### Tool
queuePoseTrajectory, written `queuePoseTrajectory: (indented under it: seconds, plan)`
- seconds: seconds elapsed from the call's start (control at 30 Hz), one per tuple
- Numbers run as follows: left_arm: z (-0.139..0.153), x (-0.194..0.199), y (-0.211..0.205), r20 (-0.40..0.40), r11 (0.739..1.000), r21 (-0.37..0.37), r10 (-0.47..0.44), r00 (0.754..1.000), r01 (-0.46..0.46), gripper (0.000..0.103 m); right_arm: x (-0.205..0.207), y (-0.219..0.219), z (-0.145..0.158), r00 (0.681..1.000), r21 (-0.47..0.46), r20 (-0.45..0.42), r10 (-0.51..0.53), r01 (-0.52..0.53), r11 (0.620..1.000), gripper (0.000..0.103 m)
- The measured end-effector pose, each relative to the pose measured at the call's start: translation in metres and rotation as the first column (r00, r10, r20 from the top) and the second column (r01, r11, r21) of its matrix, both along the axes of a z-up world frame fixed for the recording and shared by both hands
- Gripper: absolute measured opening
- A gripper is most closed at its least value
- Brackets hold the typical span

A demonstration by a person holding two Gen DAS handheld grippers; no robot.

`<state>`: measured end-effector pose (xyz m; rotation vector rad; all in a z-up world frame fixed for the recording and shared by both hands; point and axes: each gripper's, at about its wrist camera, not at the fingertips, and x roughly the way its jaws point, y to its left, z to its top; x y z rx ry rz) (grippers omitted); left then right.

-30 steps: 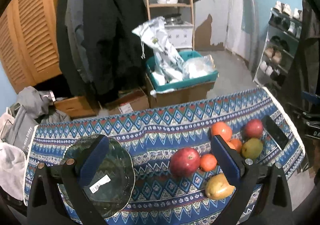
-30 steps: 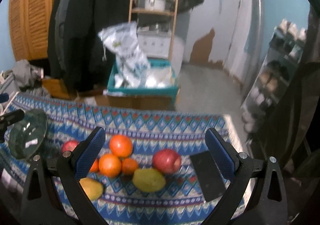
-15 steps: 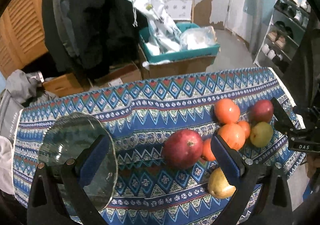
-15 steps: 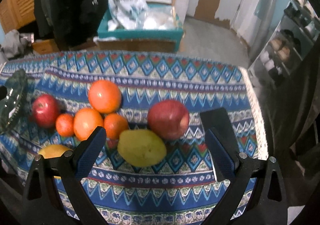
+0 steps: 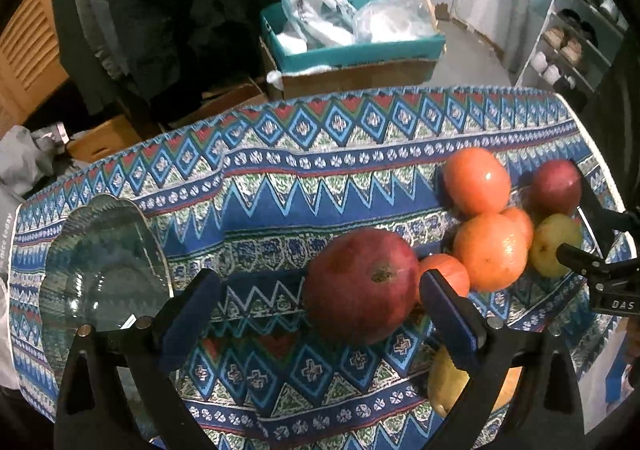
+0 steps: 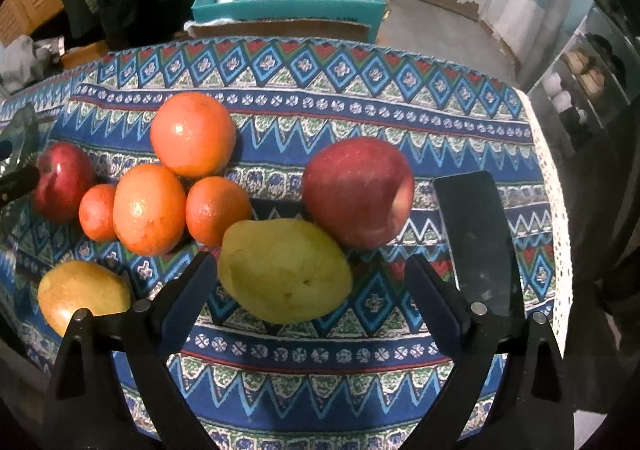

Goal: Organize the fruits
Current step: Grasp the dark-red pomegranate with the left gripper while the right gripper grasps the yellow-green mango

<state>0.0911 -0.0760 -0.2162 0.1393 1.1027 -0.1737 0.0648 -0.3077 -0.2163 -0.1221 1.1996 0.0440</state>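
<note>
On the blue patterned tablecloth [image 6: 360, 98] a green pear [image 6: 284, 270] lies on its side between the pads of the right gripper [image 6: 308, 294], its long axis slanting from the upper left to the lower right of the right wrist view; which end bears the stem cannot be told. That gripper's jaws stand wide and have just been closing a little, with the pear between them but not pressed. The left gripper [image 5: 320, 314] is spread open too, a dark red apple [image 5: 362, 284] sitting between its pads toward the right one. Since a second ago both cameras have dropped nearer the cloth and the fruit looks far larger. A second red apple [image 6: 358, 192] sits just behind the pear, three oranges [image 6: 148, 208] and a small tangerine [image 6: 96, 212] crowd its left, a yellow pear [image 6: 80, 292] lies nearer (partly behind the finger), and a black phone [image 6: 478, 242] lies to the right. A glass plate [image 5: 100, 258] rests at the cloth's left end.
</note>
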Motion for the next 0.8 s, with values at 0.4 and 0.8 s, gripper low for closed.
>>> queuePoseTrajectory:
  seconds: [0.4, 0.8]
  plan:
    - [-0.027, 0.009, -0.008, -0.078, 0.999, -0.045, -0.022, 0.997, 0.018, 0.097, 0.009, 0.003, -0.027, 0.998, 0.024, -0.058, 0.029, -0.027, 0.999, 0.091]
    - [-0.033, 0.014, -0.015, -0.083, 0.994, -0.097, -0.058, 0.995, 0.050, 0.074, 0.012, 0.008, -0.038, 0.998, 0.025, -0.053, 0.030, -0.028, 0.999, 0.083]
